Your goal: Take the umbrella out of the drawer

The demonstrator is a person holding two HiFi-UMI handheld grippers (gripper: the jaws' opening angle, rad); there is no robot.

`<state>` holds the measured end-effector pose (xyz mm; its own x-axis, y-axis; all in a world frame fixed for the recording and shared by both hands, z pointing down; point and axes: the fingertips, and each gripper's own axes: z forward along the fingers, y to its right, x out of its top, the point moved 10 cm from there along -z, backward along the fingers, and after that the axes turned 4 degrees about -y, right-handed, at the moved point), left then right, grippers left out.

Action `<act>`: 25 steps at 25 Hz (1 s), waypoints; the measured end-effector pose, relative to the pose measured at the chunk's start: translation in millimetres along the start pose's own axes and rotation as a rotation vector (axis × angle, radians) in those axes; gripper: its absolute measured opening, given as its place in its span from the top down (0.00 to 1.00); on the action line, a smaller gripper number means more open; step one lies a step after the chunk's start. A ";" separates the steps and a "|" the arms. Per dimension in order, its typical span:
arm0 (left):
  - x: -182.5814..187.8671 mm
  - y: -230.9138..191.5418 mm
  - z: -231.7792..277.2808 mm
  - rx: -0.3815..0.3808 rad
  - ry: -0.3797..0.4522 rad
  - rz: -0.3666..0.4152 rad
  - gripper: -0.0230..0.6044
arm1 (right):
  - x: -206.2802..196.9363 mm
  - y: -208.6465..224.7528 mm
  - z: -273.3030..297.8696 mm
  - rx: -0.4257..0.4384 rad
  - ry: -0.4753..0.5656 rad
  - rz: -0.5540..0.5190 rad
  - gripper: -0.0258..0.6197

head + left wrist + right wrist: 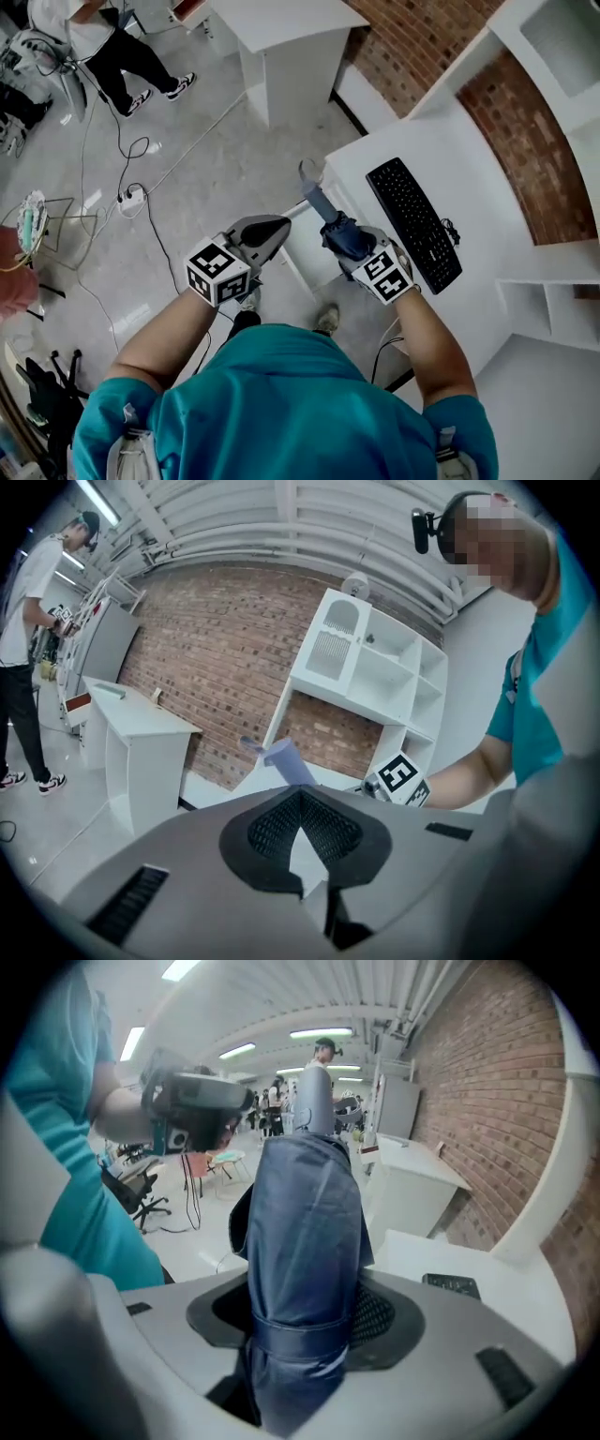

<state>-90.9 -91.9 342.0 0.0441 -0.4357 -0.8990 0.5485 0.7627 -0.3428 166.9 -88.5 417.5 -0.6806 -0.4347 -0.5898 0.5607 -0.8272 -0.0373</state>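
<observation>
At left, open floor (211, 155) for moving; my left gripper (279, 227) clenched, empty. Right gripper (339, 240) grasps the folded navy umbrella (323, 208), strap wrapped round it, in the air at the white desk's (487, 178) left edge, keyboard (412, 223) further right.

A white desk (403, 155) carries a black keyboard (413, 223) lying slantwise near its middle, well clear of the front edge. On the grey floor (225, 150) beside it lie a white power strip (131, 198) and loose black cables (141, 147).
</observation>
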 end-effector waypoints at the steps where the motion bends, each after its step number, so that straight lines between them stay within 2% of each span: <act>1: 8.6 5.8 -3.3 0.000 0.010 0.005 0.95 | 4.7 -0.6 -16.8 -0.009 0.039 0.022 0.56; 12: 85.4 50.0 -22.9 -0.044 0.093 0.072 0.95 | 47.1 -1.8 -167.6 -0.108 0.386 0.136 0.56; 25: 128.0 70.4 -29.4 -0.046 0.148 0.108 0.95 | 43.5 9.3 -254.0 -0.168 0.638 0.204 0.56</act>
<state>-71.2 -79.9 194.8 -0.0246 -0.2776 -0.9604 0.5084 0.8237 -0.2511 262.3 -24.6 186.7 -0.1721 -0.2382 -0.9558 0.7487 -0.6623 0.0302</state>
